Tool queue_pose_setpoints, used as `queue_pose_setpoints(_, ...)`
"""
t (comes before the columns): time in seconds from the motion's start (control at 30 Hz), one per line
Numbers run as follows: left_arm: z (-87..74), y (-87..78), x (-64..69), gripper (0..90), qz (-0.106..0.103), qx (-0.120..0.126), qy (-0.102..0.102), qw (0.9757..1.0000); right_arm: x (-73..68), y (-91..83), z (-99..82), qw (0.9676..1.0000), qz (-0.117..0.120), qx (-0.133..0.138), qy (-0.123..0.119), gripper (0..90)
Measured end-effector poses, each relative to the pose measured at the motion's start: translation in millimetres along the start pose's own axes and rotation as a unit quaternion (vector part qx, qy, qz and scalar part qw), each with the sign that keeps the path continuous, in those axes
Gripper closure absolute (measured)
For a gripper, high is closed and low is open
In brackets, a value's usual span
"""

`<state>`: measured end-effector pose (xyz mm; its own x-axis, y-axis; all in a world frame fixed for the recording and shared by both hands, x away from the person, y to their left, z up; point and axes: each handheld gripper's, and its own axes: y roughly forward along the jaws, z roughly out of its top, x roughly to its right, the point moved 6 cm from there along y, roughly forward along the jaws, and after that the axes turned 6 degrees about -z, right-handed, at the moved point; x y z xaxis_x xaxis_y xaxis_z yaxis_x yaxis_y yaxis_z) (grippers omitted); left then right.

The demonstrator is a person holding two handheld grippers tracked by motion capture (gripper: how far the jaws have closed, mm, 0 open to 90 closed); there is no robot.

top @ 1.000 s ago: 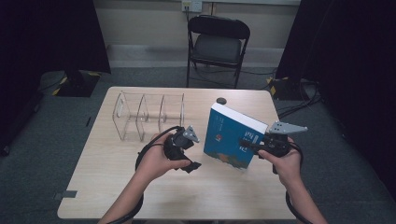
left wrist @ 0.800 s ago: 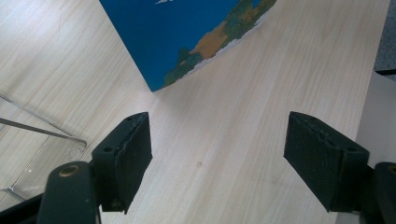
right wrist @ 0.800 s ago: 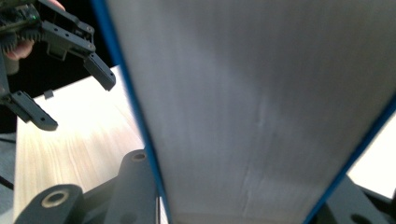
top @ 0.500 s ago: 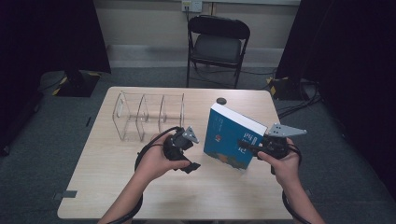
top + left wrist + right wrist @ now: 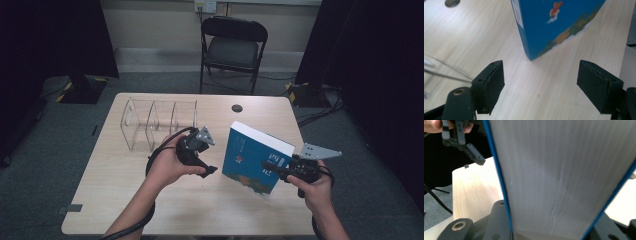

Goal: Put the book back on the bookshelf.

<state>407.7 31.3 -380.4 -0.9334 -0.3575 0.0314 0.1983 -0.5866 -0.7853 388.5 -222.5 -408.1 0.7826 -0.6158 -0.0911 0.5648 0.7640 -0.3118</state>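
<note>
Right tool (image 5: pixel 274 168) clamps the tilted blue book (image 5: pixel 252 159) by its page edge; left tool (image 5: pixel 207 167) gapes empty, so the book could pivot and drop onto the desk (image 5: pixel 115 200).

Left gripper (image 5: pixel 212 170): we hold it low over the table, jaws apart with nothing between them.
Right gripper (image 5: pixel 267 165): our jaws clamp the blue book (image 5: pixel 254 159), having just closed a little further.

Thick blue book (image 5: pixel 252 162), white page block, small picture on cover. Stands tilted on the table (image 5: pixel 150 200), one lower corner touching the wood, right of centre.
</note>
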Motion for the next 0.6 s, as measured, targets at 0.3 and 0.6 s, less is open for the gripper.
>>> queue_pose_setpoints(0.3, 26.6, 6.1, -6.5, 21.7, 0.003, 0.0, 0.011, 0.9999, -2.4, 0.4, 0.5, 0.9998, 0.013, -0.005, -0.012, 61.6)
queue_pose_setpoints(0.6, 47.5, 7.7, -8.0, 21.7, -0.002, 0.011, 0.03, 0.9995, -1.7, 0.9, 0.7, 0.9998, 0.017, -0.003, -0.013, 61.5)
